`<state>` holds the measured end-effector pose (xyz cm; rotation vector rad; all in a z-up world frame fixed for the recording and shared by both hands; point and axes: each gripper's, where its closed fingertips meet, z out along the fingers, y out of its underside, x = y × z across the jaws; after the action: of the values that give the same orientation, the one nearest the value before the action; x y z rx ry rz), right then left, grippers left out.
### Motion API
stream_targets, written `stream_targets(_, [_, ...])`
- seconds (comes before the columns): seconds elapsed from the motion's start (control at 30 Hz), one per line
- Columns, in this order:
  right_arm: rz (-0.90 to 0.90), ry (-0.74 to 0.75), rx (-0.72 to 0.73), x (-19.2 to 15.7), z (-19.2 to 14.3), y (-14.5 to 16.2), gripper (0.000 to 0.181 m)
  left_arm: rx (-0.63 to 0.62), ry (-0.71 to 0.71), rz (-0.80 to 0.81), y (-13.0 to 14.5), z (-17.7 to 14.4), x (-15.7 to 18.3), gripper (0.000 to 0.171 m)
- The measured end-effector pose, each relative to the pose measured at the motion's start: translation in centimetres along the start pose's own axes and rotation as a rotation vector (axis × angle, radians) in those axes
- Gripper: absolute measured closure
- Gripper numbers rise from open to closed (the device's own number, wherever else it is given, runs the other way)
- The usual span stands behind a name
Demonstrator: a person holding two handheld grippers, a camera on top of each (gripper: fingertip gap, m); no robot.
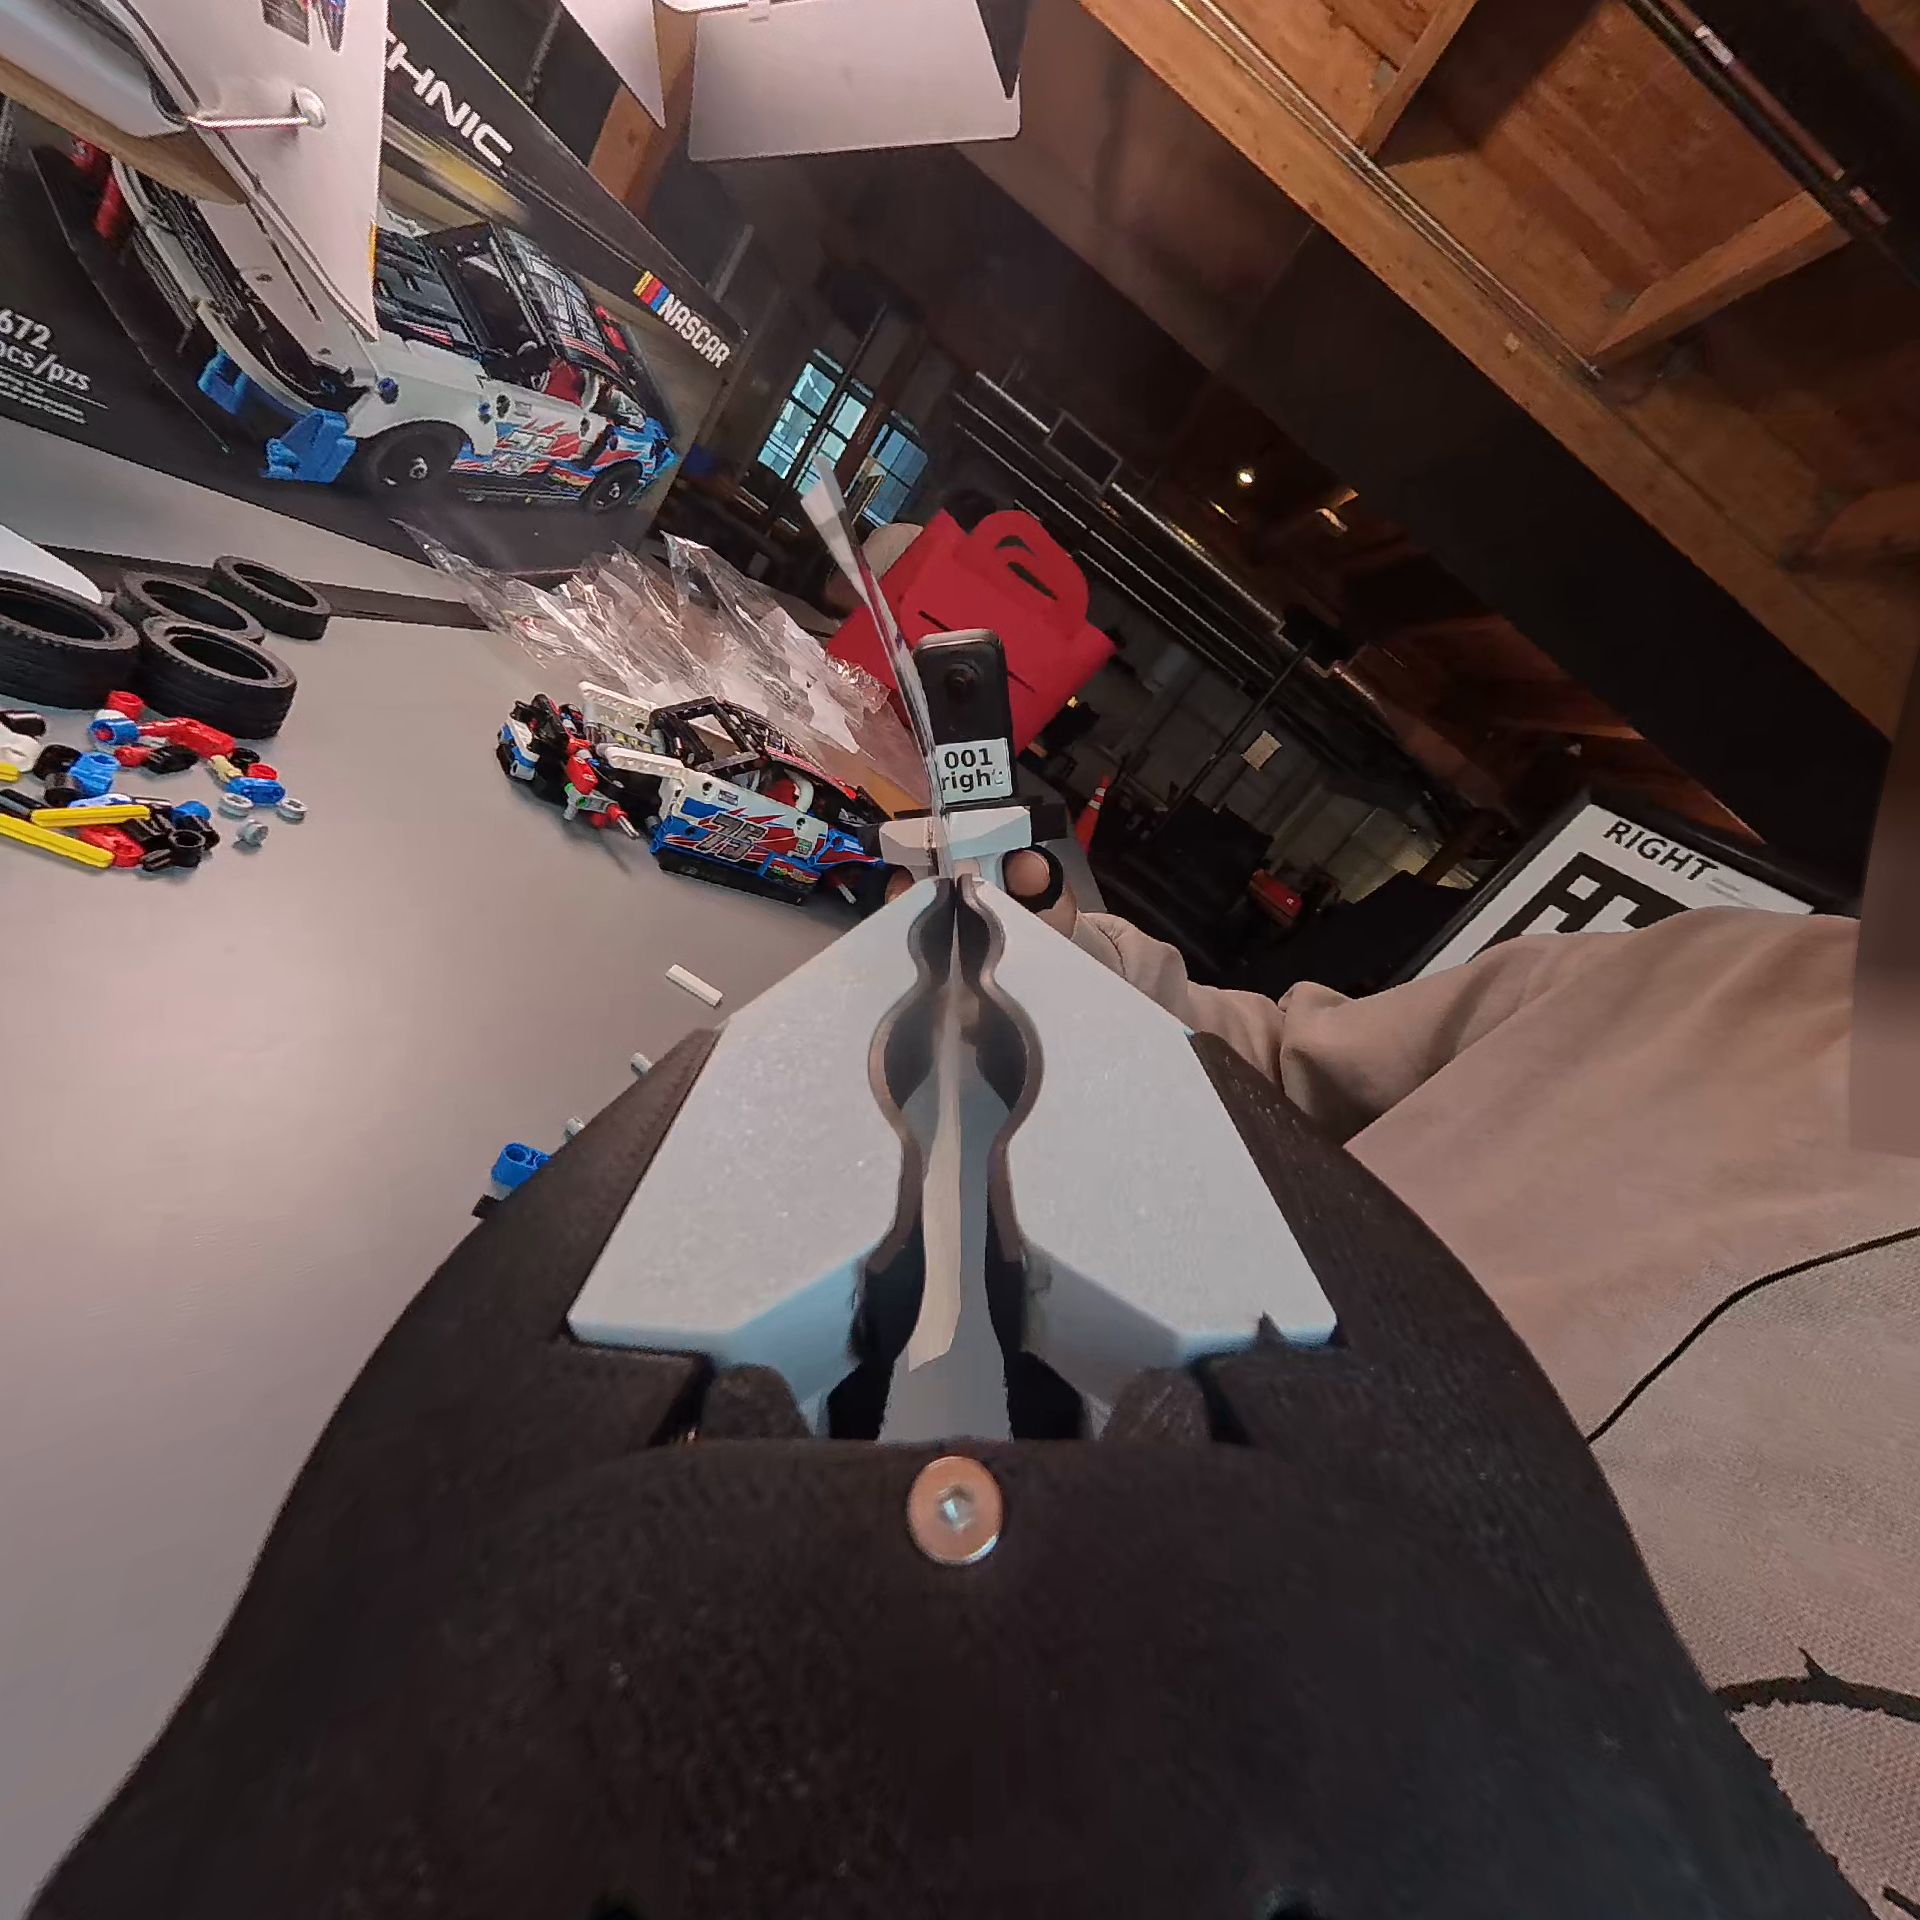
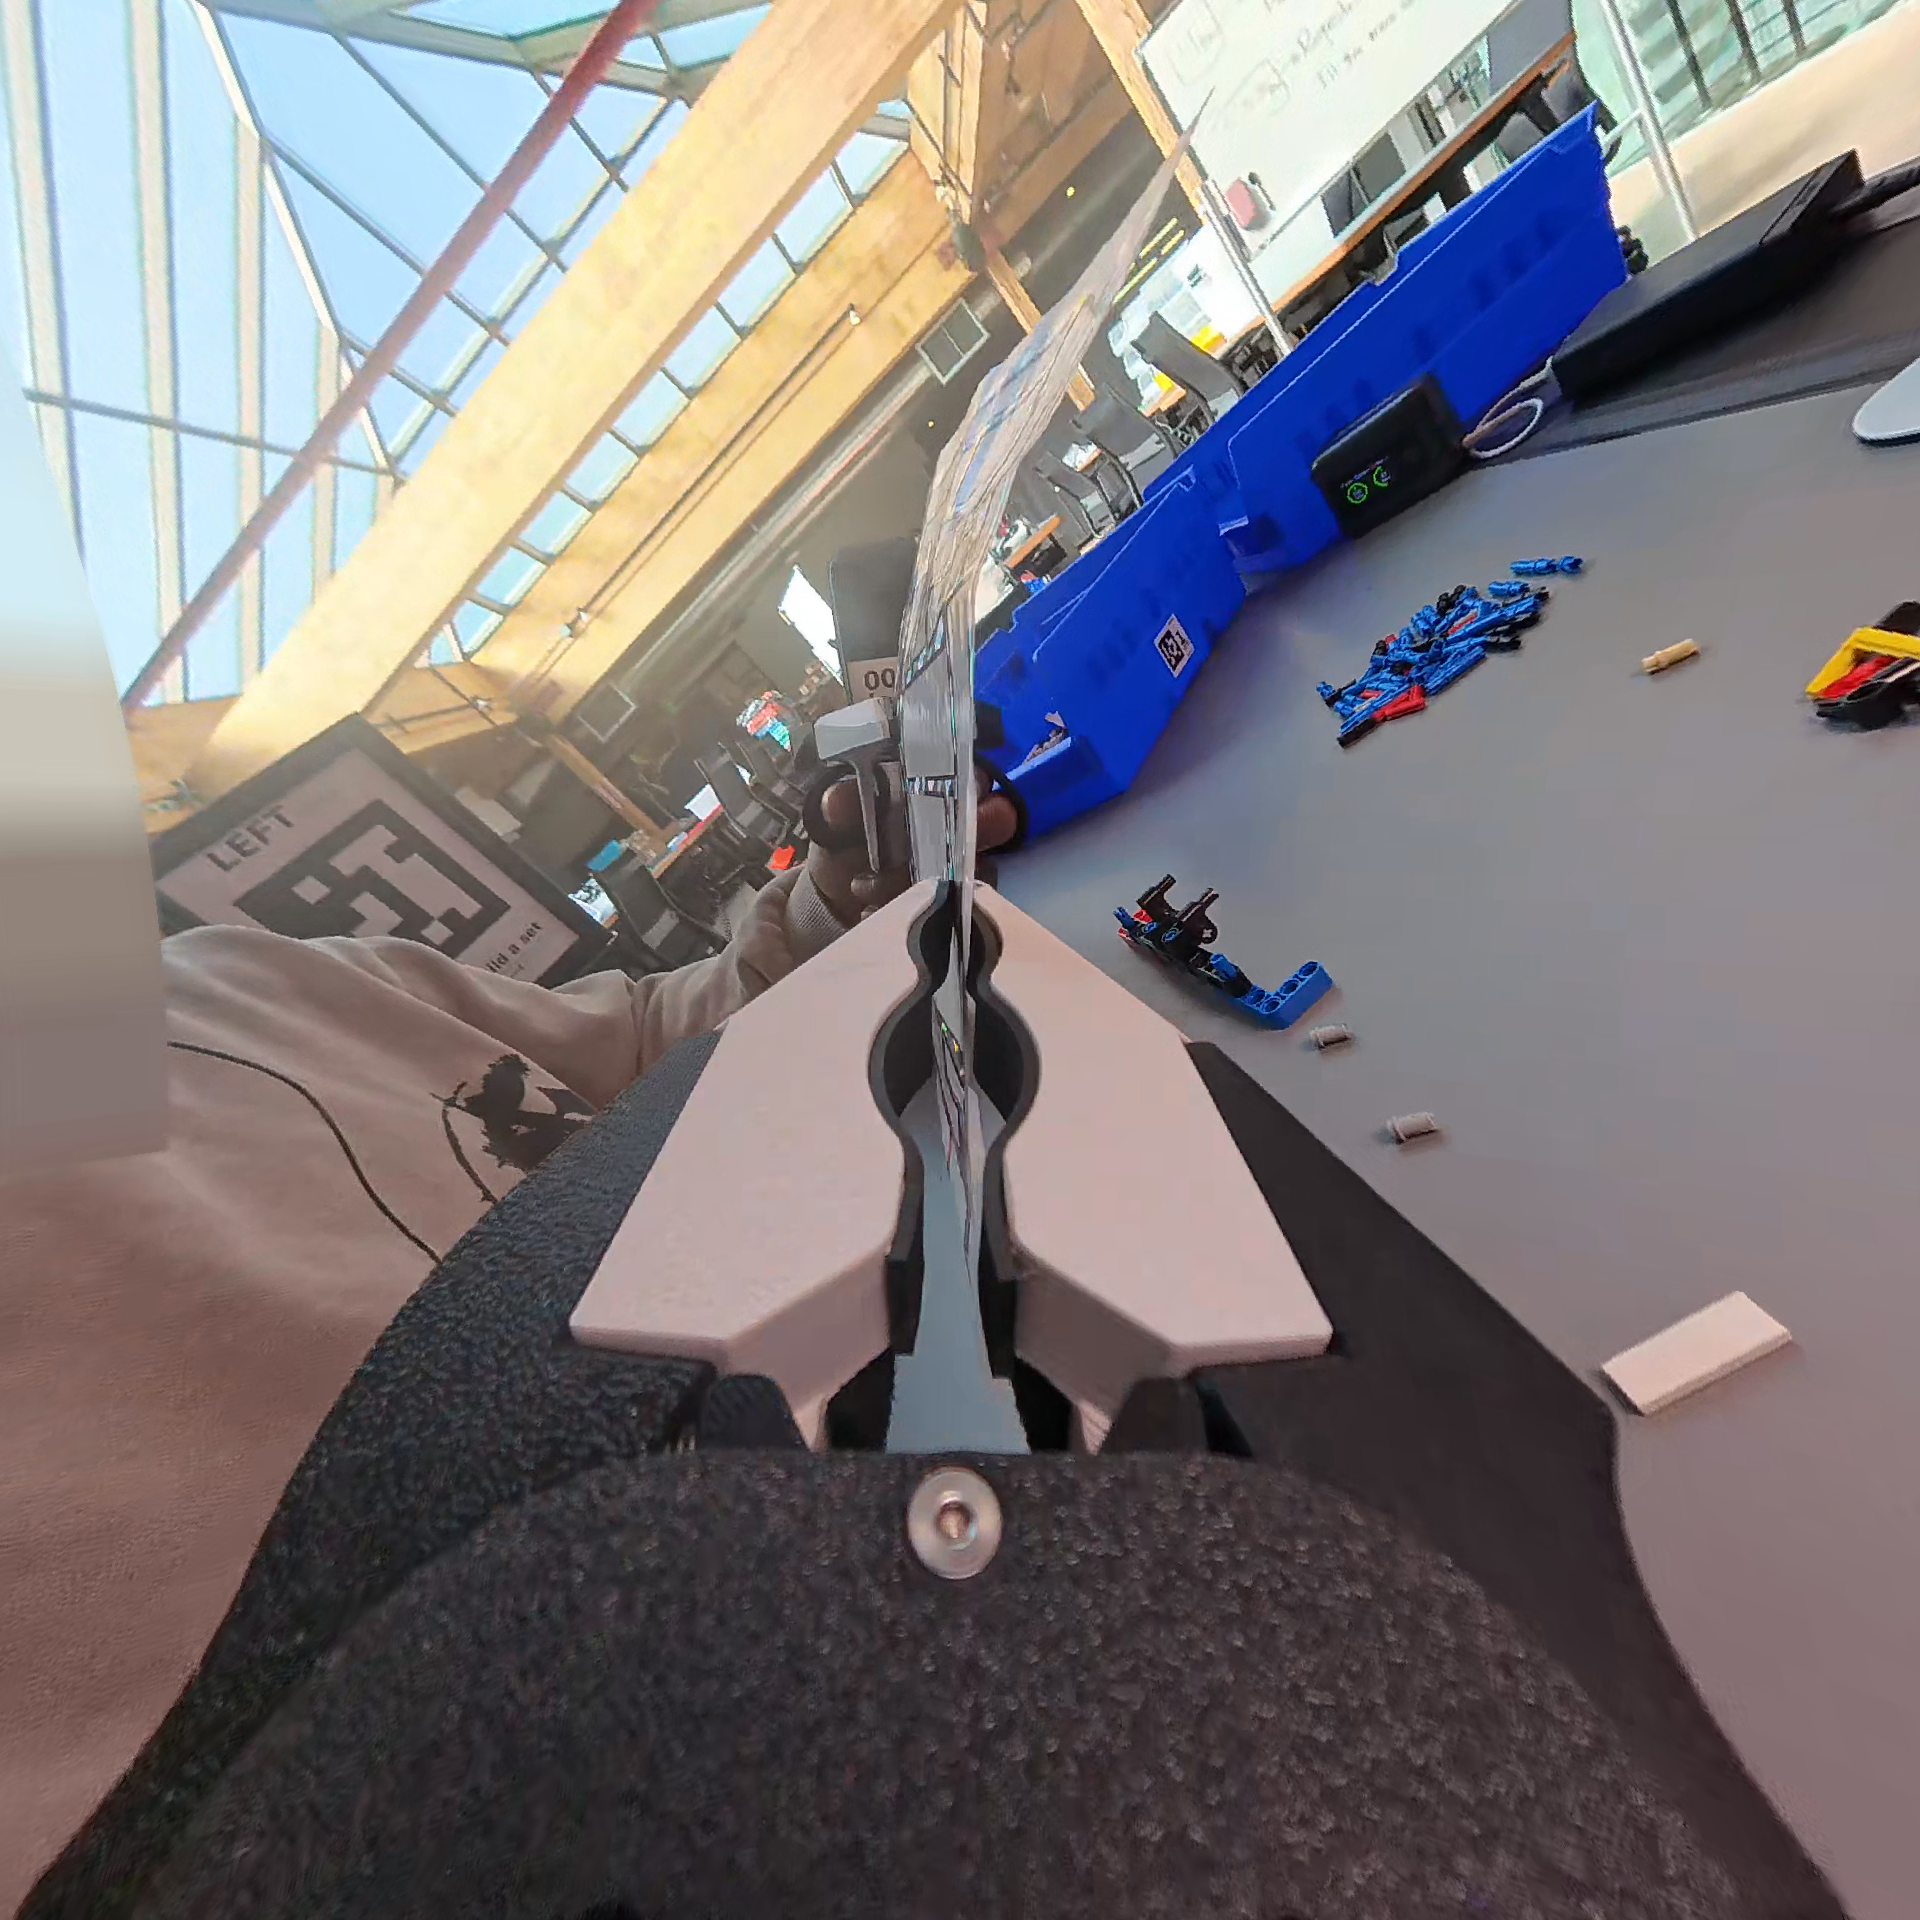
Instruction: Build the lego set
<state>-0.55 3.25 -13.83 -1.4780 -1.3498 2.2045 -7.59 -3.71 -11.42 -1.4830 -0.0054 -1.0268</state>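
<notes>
Both grippers face each other above the grey table (image 1: pixel 312 1039), each shut on the same thin printed sticker sheet, which I see edge-on. In the left wrist view my left gripper (image 1: pixel 958 896) pinches the sheet (image 1: pixel 871 608), and the right gripper (image 1: pixel 961 836) clamps it just beyond. In the right wrist view my right gripper (image 2: pixel 954 899) holds the sheet (image 2: pixel 961 540), with the left gripper (image 2: pixel 868 774) behind it. The partly built race car (image 1: pixel 727 805) sits on the table, left of the grippers.
Tyres (image 1: pixel 197 665), loose coloured parts (image 1: pixel 125 790), the set's box (image 1: pixel 436 343) and plastic bags (image 1: pixel 665 623) lie at the left. A blue bin (image 2: pixel 1247 540), a pile of blue pins (image 2: pixel 1444 644), a small sub-assembly (image 2: pixel 1216 956) and a white tile (image 2: pixel 1694 1351) lie at the right. The grippers' ends are close to 11 cm from one another. Between my right fingertips and the white tile (image 2: pixel 1694 1351) there is roughly 15 cm.
</notes>
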Motion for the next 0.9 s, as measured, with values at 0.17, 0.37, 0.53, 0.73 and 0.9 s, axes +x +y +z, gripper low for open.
stream_targets(0.17, [0.056,-0.026,0.03,-0.2,-0.1,-0.4,0.181,0.002,0.014,-0.011,0.2,0.1,0.1,0.169])
stream_targets(0.37, [0.095,-0.047,0.052,-0.4,0.0,-0.6,0.181,-0.016,0.006,-0.034,0.9,0.4,-0.4,0.171])
stream_targets(0.53, [0.086,-0.01,0.048,0.3,0.0,-0.6,0.181,-0.016,-0.01,-0.111,1.2,0.4,-1.2,0.171])
stream_targets(0.73, [-0.084,0.048,0.074,0.0,-0.6,-1.7,0.179,-0.011,-0.011,-0.207,1.4,0.3,-1.9,0.171])
stream_targets(0.9, [-0.161,0.092,0.093,0.3,-1.1,-2.3,0.177,-0.012,-0.004,-0.214,1.5,0.3,-1.8,0.171])
